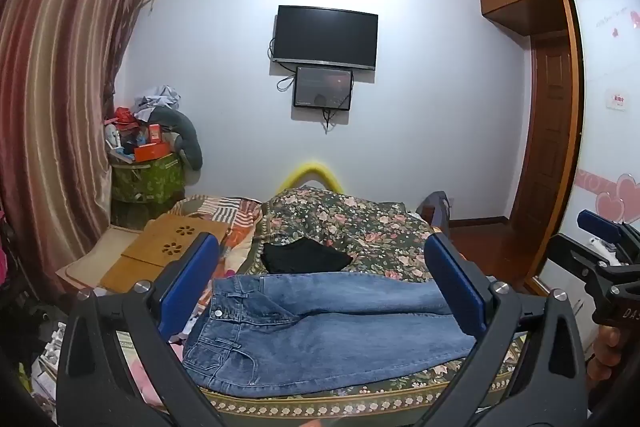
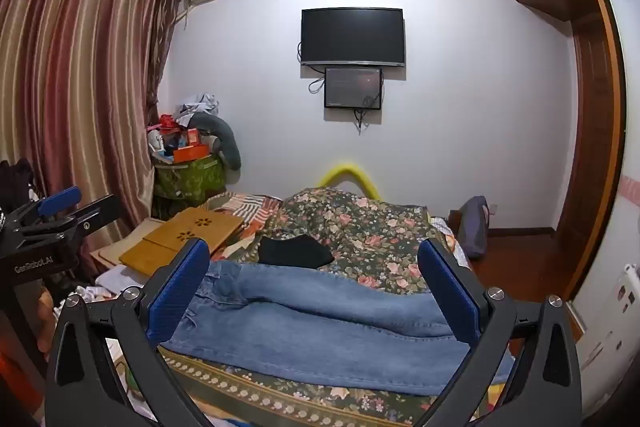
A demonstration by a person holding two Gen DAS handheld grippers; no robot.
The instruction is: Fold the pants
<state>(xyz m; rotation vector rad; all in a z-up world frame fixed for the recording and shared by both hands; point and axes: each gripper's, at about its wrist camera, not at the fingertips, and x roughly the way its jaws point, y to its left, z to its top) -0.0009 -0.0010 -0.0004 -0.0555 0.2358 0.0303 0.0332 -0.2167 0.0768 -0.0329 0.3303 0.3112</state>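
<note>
On the bed (image 1: 360, 403) jeans (image 1: 320, 331) lie flat, one leg over the other, ready for folding; the left hand-held gripper (image 1: 320, 291) and right hand-held gripper (image 2: 316, 295) hover wide, holding nothing.

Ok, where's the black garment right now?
In both views the black garment lies on the floral bedspread, just beyond the jeans, right of the wooden tray.

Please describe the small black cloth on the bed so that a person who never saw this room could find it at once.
Start at the bed with the dark floral bedspread under the wall television. Blue jeans lie across its near edge. Just behind their waistband end lies the black cloth, a small flat dark piece and the only plain black item on the flowered cover.
</note>
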